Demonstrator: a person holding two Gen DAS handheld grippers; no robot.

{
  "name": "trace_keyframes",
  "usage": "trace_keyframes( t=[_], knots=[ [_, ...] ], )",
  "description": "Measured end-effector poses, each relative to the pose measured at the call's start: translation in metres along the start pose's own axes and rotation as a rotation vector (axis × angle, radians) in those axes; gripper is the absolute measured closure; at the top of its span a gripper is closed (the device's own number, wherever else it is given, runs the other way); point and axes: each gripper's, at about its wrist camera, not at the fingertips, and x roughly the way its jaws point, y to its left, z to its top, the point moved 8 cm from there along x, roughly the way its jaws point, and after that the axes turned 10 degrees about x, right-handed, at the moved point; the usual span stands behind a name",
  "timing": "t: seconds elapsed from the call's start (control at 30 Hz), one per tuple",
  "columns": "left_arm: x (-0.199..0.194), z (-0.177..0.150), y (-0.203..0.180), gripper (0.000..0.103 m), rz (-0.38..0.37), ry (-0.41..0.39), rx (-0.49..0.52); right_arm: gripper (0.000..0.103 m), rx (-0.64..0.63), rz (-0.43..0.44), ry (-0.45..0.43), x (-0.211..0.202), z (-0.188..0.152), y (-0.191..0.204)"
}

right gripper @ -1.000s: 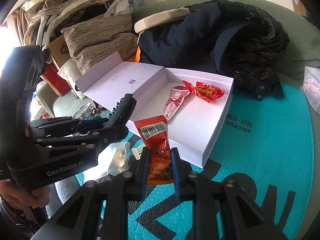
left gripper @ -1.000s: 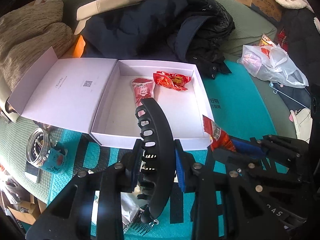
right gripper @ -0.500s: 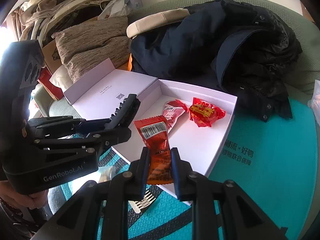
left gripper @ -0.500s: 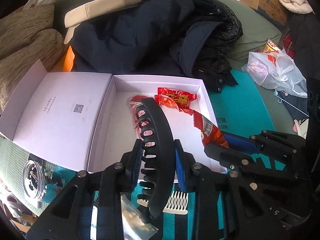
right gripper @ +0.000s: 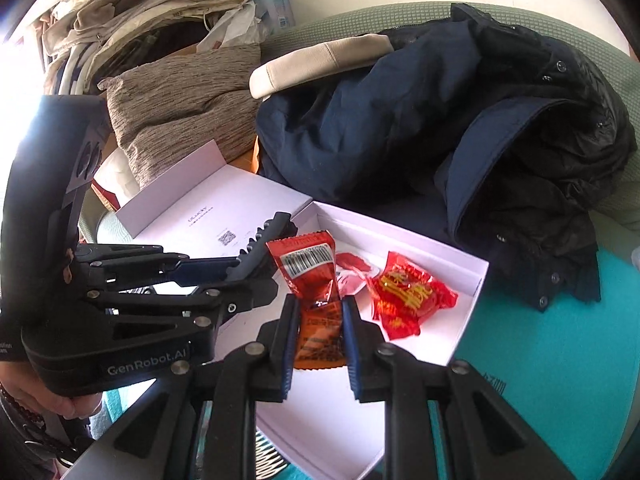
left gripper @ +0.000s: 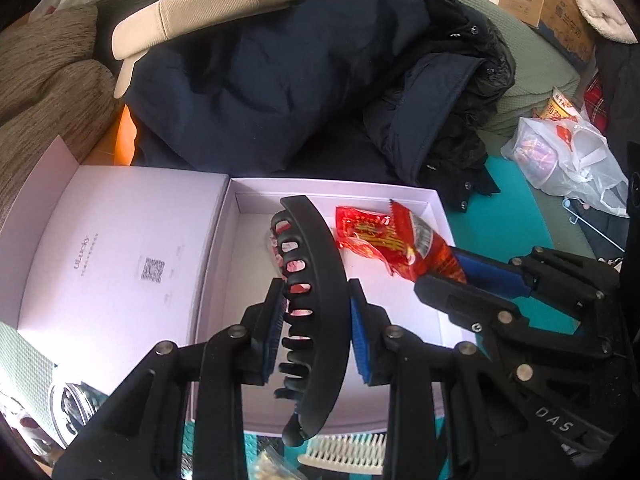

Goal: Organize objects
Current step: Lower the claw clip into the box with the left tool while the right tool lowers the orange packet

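Note:
My left gripper (left gripper: 316, 332) is shut on a black hair claw clip (left gripper: 316, 280) and holds it above the open white box (left gripper: 436, 200). My right gripper (right gripper: 320, 332) is shut on an orange-red snack packet (right gripper: 316, 276), also above the box (right gripper: 476, 280). Inside the box lie a red candy packet (right gripper: 412, 292), also seen in the left wrist view (left gripper: 360, 232), and a pink packet (right gripper: 352, 272) partly hidden behind the held things. The right gripper (left gripper: 460, 276) shows in the left wrist view, and the left gripper (right gripper: 248, 264) in the right wrist view.
The box lid (left gripper: 120, 248) lies open to the left. A dark jacket (left gripper: 300, 80) is piled behind the box. A white comb (left gripper: 348, 450) and a glass jar (left gripper: 72, 404) lie on the teal mat (right gripper: 560, 360) near the front. A plastic bag (left gripper: 568, 160) sits at right.
Both grippers have moved forward with their loads, from in front of the box to above its inside. Both stay shut on their loads.

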Motion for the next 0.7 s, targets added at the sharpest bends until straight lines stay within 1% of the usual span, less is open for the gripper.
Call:
trace_keyframes(
  t=[0.4, 0.57, 0.7],
  knots=[
    [0.041, 0.02, 0.015, 0.075, 0.022, 0.015, 0.036, 0.083, 0.017, -0.03, -0.033, 0.029, 0.028, -0.022],
    [0.057, 0.025, 0.021, 0.075, 0.024, 0.028, 0.03, 0.083, 0.037, -0.039, -0.02, 0.043, 0.035, -0.032],
    [0.071, 0.026, 0.023, 0.075, 0.041, 0.036, 0.043, 0.083, 0.039, -0.057, 0.0, 0.056, 0.037, -0.039]
  ],
)
